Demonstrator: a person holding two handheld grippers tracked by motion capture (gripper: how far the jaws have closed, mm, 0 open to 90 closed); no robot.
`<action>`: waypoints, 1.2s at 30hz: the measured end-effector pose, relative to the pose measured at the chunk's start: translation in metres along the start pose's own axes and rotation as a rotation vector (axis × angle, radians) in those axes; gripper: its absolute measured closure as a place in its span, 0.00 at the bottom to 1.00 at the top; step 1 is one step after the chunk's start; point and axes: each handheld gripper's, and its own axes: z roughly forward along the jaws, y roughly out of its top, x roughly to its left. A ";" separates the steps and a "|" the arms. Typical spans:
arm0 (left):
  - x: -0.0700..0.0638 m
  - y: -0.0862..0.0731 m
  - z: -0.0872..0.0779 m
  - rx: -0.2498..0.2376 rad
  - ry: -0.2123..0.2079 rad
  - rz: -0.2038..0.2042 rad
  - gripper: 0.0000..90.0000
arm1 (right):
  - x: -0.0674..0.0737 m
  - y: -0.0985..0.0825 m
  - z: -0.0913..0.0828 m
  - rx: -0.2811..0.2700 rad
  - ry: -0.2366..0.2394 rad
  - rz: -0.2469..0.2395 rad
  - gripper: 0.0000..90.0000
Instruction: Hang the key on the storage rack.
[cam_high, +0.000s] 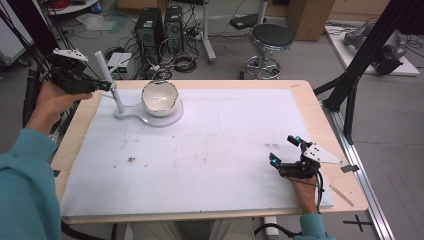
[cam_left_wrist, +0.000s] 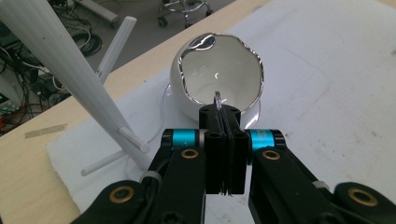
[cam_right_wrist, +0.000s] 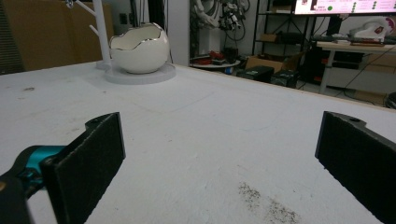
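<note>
So there's a small silvery ring (cam_left_wrist: 217, 99) pinched in the left gripper (cam_left_wrist: 223, 140), jaws fully closed on it, just above the eggshell bowl (cam_left_wrist: 219, 74). Looks like it's headed for a peg on the white stand (cam_left_wrist: 74, 79) next. Right gripper (cam_right_wrist: 219, 158) rests wide open, holding nothing, on the worktop (cam_high: 210, 150).

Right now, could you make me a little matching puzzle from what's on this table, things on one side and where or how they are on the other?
Things:
1. left gripper
2. right gripper
3. egg-shaped bowl
4. white peg stand

States:
a. jaws wide apart, low over the white mat
b. sits on the round white base
c. jaws shut on a thin ring
d. upright post just left of the bowl

Pairs: 1-c, 2-a, 3-b, 4-d
</note>
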 end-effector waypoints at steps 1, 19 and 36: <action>0.001 0.001 0.000 0.008 -0.002 0.004 0.98 | 0.000 0.000 0.000 0.000 -0.001 -0.001 0.01; 0.015 0.011 0.005 0.164 0.009 0.045 0.98 | 0.000 0.000 0.000 0.000 -0.001 -0.006 0.01; 0.030 0.003 0.018 0.225 0.013 0.033 0.98 | 0.000 0.000 0.000 -0.001 -0.003 -0.008 0.01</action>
